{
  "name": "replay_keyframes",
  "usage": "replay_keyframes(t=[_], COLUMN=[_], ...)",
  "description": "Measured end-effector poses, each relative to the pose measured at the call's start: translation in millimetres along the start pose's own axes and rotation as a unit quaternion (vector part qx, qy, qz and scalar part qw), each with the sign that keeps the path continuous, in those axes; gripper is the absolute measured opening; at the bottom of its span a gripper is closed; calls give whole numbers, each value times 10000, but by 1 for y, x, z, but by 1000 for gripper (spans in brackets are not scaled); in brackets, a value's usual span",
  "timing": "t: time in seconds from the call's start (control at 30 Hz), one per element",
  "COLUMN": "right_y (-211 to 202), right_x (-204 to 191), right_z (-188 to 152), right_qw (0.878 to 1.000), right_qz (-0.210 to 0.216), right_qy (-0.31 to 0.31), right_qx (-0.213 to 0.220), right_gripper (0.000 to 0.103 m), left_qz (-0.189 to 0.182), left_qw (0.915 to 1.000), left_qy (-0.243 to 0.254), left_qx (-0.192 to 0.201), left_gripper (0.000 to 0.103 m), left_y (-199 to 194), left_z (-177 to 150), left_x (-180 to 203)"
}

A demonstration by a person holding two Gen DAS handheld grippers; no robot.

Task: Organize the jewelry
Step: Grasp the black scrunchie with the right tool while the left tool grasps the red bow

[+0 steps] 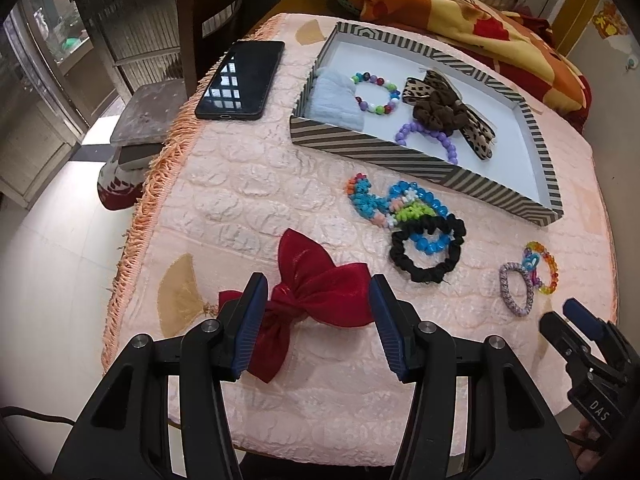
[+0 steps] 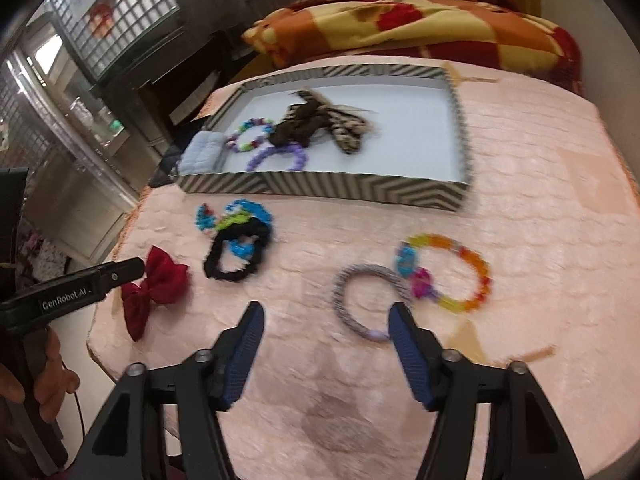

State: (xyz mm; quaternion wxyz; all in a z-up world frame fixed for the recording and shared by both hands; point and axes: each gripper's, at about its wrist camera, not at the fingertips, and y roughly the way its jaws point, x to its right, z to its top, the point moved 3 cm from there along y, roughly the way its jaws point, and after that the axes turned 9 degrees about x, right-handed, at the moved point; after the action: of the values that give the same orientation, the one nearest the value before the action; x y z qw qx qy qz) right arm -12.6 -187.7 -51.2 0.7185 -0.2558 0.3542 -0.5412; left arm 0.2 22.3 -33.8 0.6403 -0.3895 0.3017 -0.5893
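A striped tray [image 1: 362,151] [image 2: 320,191] on the pink table holds a multicolour bead bracelet [image 1: 376,94], a purple bead bracelet [image 1: 430,139], a leopard bow with a brown scrunchie [image 1: 444,110] and a pale blue cloth [image 1: 334,98]. In front of it lie a red bow [image 1: 320,292] [image 2: 154,290], a black scrunchie [image 1: 428,250] [image 2: 236,254] over blue and green bead pieces [image 1: 384,204], a grey hair tie [image 1: 516,294] [image 2: 366,300] and a rainbow bracelet [image 1: 542,266] [image 2: 448,276]. My left gripper [image 1: 318,294] is open around the red bow. My right gripper [image 2: 326,320] is open, just before the grey hair tie.
A black phone [image 1: 242,80] lies at the table's far left by the fringed edge [image 1: 156,200]. A chair [image 1: 148,112] stands left of the table. A red and yellow blanket [image 1: 460,12] is heaped behind the tray.
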Motion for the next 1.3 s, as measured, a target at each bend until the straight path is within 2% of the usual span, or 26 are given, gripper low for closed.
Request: replay_keyframes(t=[0.27, 0.53, 0.63, 0.67, 0.7, 0.83, 1.1, 1.3], right_y=[38, 71, 84, 88, 88, 75, 45, 50], right_x=[-29, -42, -41, -41, -41, -36, -9, -6], right_z=[14, 21, 21, 20, 20, 20, 16, 7], right_qw=[9993, 9979, 9973, 9969, 9969, 9962, 9972, 9972], right_qz=[318, 556, 641, 666, 674, 830, 675, 602], right_qy=[-199, -182, -57, -43, -39, 23, 239, 257], right_qx=[-80, -263, -367, -414, -414, -279, -231, -369], right_gripper=[43, 33, 20, 10, 6, 5, 5, 5], left_qz=[17, 79, 138, 145, 146, 137, -2, -392], left_qw=[9997, 9976, 9970, 9969, 9967, 9963, 9964, 9980], left_qy=[-233, -674, -742, -756, -770, -809, -790, -273], left_qx=[-34, -112, -158, -179, -207, -256, -322, -404], left_gripper=[52, 53, 54, 54, 54, 54, 54, 63], left_y=[2, -1, 1, 2, 3, 4, 6, 9], left_z=[6, 9, 6, 5, 4, 1, -1, -8], left_x=[-20, -54, -63, -64, -66, -70, -70, -49])
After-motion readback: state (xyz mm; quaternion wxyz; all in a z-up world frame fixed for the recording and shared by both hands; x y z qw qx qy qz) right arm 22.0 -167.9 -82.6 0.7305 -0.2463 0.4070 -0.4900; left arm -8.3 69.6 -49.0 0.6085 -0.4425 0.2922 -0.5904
